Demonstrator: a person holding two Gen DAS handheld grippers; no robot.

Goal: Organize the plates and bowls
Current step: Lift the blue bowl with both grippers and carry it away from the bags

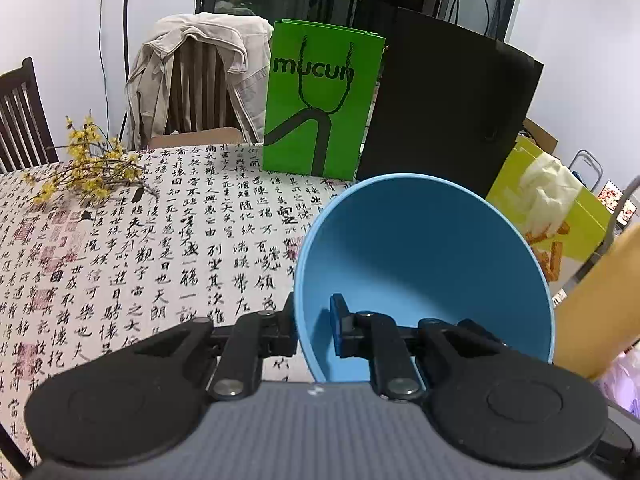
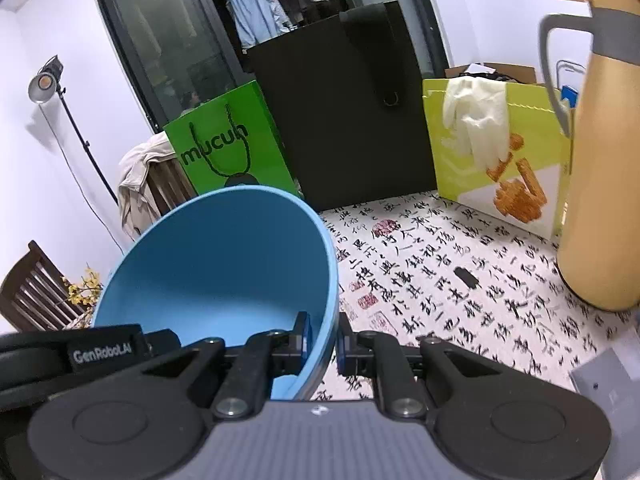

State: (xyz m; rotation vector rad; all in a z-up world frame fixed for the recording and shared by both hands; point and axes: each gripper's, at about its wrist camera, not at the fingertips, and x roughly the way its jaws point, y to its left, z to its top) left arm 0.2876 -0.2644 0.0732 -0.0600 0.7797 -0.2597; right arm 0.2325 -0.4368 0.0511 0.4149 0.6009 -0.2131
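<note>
left gripper [image 1: 314, 330] clamped on the rim of a blue bowl [image 1: 424, 264]: one finger outside the wall, the other inside. right gripper [image 2: 322, 344] pinches the opposite rim of the same bowl [image 2: 216, 264] the same way, fingers narrow. bowl is tilted, its open side facing both cameras, held above the tablecloth [image 1: 160, 248] printed with calligraphy. beyond the fingers stand a green bag [image 1: 320, 100] and a black bag [image 1: 448, 112]. right of the right fingers, a yellow jug [image 2: 600, 168].
</note>
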